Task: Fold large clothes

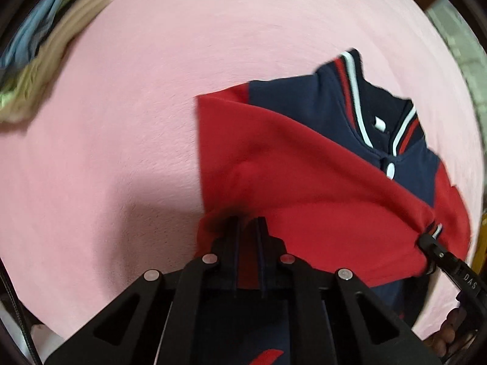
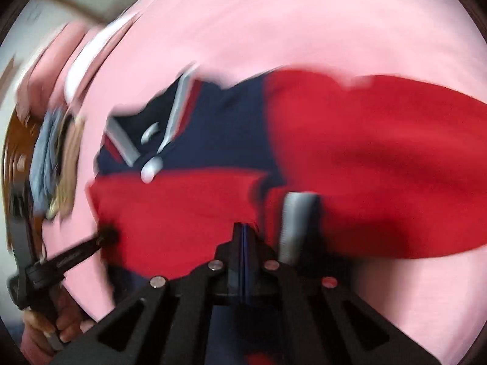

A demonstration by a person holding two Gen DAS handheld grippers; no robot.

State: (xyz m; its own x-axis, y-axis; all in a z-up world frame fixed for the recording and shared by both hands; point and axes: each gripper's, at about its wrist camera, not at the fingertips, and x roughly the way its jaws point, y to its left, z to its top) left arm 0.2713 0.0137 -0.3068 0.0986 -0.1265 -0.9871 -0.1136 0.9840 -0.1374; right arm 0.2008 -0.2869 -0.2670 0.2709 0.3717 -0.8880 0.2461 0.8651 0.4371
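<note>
Two grippers grip the jacket (image 1: 304, 167): left gripper (image 1: 248, 228) and right gripper (image 2: 245, 231) both pinch red fleece. Soft, bulky, limp; take it by hems.

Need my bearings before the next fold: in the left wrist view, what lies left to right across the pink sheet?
Pile of clothes at the far left → bare pink sheet → red and navy jacket → right gripper clamped on the jacket's striped cuff.

- You can read "DAS", white letters, on the black plastic right gripper (image 1: 427, 237) body, left wrist view.
- Right wrist view: too blurred, no text legible for you.
</note>
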